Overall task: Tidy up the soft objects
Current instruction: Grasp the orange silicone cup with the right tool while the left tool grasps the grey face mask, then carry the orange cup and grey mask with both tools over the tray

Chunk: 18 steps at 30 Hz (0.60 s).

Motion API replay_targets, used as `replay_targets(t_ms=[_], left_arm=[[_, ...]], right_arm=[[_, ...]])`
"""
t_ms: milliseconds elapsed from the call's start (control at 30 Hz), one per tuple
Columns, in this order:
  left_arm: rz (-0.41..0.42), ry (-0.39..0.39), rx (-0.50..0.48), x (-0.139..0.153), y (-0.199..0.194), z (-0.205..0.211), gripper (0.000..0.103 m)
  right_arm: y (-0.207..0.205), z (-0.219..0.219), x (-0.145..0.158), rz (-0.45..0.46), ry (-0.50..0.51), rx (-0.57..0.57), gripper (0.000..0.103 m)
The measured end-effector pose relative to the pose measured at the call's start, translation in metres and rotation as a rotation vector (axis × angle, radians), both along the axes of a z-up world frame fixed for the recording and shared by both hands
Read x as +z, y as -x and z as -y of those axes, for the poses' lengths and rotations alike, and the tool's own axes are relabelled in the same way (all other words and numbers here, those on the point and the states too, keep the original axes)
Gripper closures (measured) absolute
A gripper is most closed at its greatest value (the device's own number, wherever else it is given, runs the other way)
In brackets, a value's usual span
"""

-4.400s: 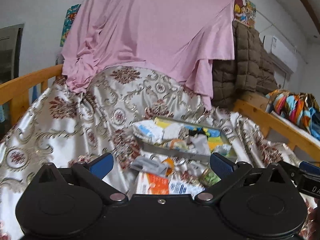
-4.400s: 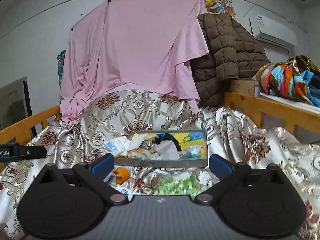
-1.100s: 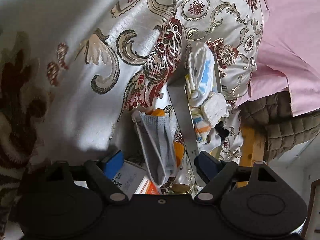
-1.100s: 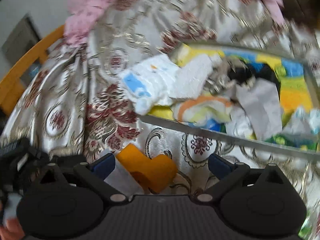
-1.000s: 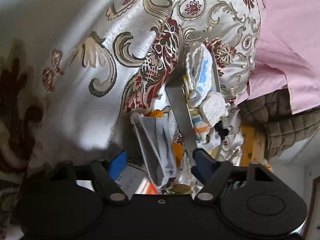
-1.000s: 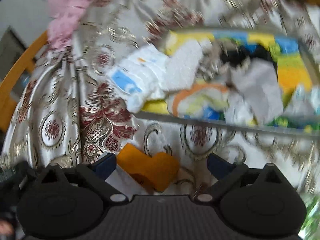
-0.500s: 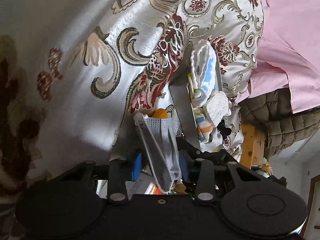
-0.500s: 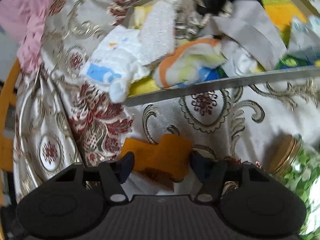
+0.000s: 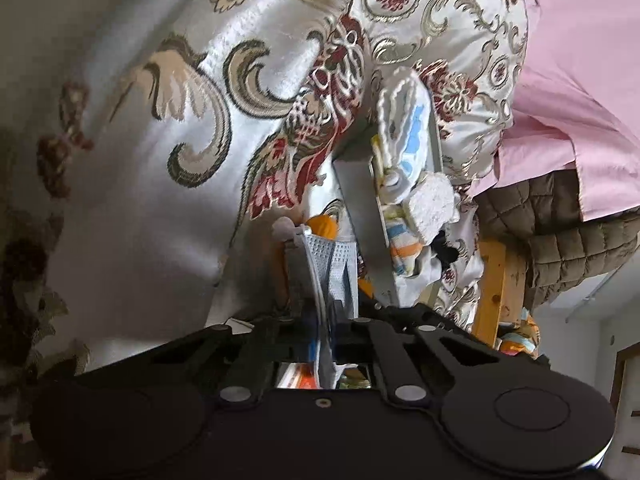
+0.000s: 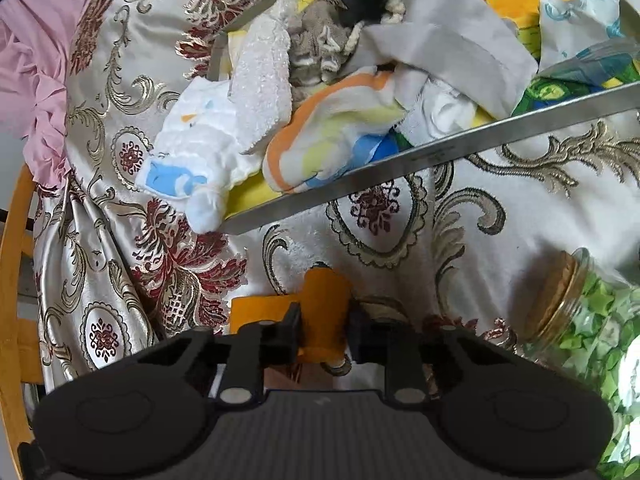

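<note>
— The brocade bedspread (image 10: 532, 216) looks like glossy satin with raised woven scrolls. The tray (image 10: 400, 162)?

— Brushed metal, its wall smooth with a dull sheen. The white towel (image 10: 262, 80) in it is rough terry.

— The face mask (image 9: 334, 264)?

— Matt grey non-woven cloth, dimpled. The orange piece (image 10: 324, 312) looks matt and smooth; its material is unclear.

— The jar (image 10: 588, 312)?

— Clear glossy glass.

— The bed rail (image 9: 494, 284)?

— Smooth varnished wood.
</note>
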<state>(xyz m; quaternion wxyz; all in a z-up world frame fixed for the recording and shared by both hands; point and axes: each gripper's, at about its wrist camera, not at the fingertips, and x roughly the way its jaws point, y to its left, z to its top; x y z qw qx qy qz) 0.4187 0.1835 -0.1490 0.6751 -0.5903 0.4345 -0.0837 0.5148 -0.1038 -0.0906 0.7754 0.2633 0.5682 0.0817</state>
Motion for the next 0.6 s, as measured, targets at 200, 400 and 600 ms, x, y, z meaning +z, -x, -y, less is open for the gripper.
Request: replay_targets(t_ms=[200, 400, 600], left_arm=[[0.050, -0.021, 0.009, 0.013, 0.002, -0.001, 0.102], [0.194, -0.034, 0.020, 0.031, 0.004, 0.000, 0.102], [0.355, -0.172, 0.037, 0.068, 0.009, 0.013, 0.102]], right_arm=[[0.009, 0.006, 0.018, 0.096, 0.065, 0.024, 0.085], [0.025, 0.023, 0.052, 0.270, 0.158, 0.090, 0.085], [0.041, 0.045, 0.087, 0.412, 0.236, 0.193, 0.085]])
